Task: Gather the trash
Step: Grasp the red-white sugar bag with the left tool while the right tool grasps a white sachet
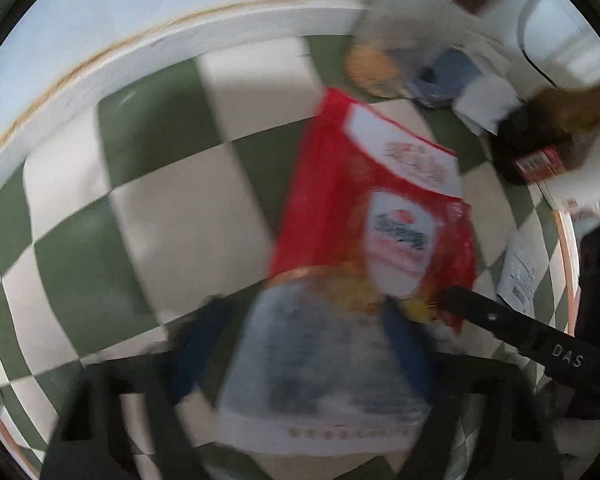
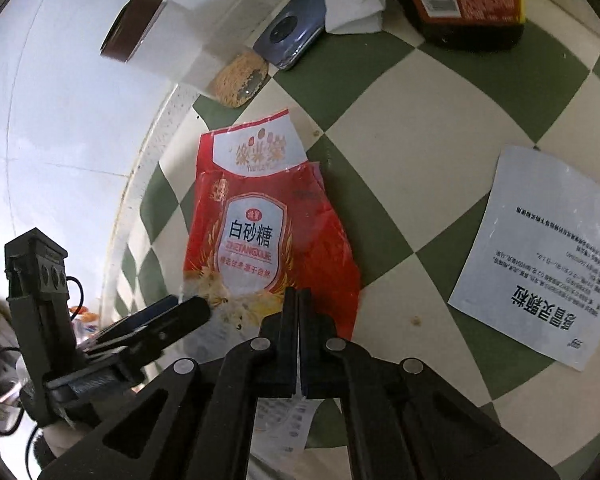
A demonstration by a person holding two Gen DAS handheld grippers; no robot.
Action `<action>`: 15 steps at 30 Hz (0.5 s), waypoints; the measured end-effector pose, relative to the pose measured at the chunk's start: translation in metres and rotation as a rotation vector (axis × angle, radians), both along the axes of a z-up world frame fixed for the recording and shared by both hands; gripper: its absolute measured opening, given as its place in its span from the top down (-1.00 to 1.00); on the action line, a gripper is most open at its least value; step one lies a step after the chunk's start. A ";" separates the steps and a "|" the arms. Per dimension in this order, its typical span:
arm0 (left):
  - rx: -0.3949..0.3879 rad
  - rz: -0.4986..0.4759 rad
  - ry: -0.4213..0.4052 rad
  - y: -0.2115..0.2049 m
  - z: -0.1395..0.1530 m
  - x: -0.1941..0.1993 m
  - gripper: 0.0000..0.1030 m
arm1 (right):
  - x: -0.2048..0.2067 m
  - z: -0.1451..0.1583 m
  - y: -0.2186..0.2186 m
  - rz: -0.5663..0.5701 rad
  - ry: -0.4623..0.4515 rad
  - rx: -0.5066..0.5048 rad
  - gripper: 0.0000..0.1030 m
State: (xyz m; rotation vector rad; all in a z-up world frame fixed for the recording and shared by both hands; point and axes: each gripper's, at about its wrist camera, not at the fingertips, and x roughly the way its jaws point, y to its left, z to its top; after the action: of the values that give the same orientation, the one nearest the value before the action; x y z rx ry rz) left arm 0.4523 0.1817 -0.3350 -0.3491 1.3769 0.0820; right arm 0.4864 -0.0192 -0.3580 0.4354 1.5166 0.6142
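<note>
The right gripper's [image 2: 299, 300] two black fingers [image 2: 288, 332] are seen pressed flat together in the lower centre of the right wrist view, their tips set on the lower edge of the red sugar bag [image 2: 272, 236]; whether the film is pinched between them cannot be told. No earlier picture is given. The gripper is angled steeply down at the table.

The left gripper [image 2: 188, 312] is seen at the lower left of the same view, one dark finger reaching in from the left and ending just at the bag's lower left corner. In the blurred left wrist view its own fingers [image 1: 204, 344] are smeared at the bottom of the frame, roughly half spread, with a pale printed sheet [image 1: 320, 364] lying between them; contact with the pads cannot be made out. The right gripper's finger [image 1: 496, 320] is shown there entering from the right, at the bag's [image 1: 372, 200] lower edge.

The torn, emptied bag is laid flat on a green and white checked tablecloth [image 2: 420, 128], near the centre of the picture and close to the table's left rim. Above it, in the upper left, a white jar with a brown lid [image 2: 168, 48] is seen, with tan granules at its base. A blue phone [image 2: 288, 40] and a crumpled white tissue [image 2: 356, 4] are placed just beside it, and a dark sauce bottle [image 2: 468, 0] stands at the top right. A printed paper leaflet [image 2: 540, 256] is spread at the right, well apart from the bag.
</note>
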 end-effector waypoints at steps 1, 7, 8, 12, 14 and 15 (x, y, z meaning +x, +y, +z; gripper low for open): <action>0.013 -0.010 0.006 -0.006 0.001 0.001 0.16 | 0.000 -0.001 -0.002 -0.007 0.008 0.008 1.00; 0.098 -0.007 -0.016 -0.015 0.013 -0.004 0.81 | 0.001 0.000 -0.012 -0.027 0.050 -0.006 1.00; 0.113 0.001 -0.026 -0.015 0.018 -0.005 0.83 | 0.000 0.006 -0.018 -0.052 0.048 -0.004 1.00; 0.234 0.021 -0.094 -0.022 0.043 -0.016 0.87 | -0.007 0.044 -0.058 -0.170 -0.073 -0.089 0.53; 0.314 0.018 -0.115 -0.028 0.052 -0.022 0.87 | -0.010 0.061 -0.086 -0.263 -0.152 -0.228 -0.25; 0.339 0.025 -0.122 -0.027 0.055 -0.023 0.87 | -0.009 0.064 -0.098 -0.289 -0.169 -0.273 -0.50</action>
State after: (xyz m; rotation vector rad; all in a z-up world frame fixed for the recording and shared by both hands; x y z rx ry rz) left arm 0.4289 0.1549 -0.2796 -0.0851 1.2126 0.3064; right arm 0.4775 -0.1168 -0.2939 0.3730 1.3219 0.2073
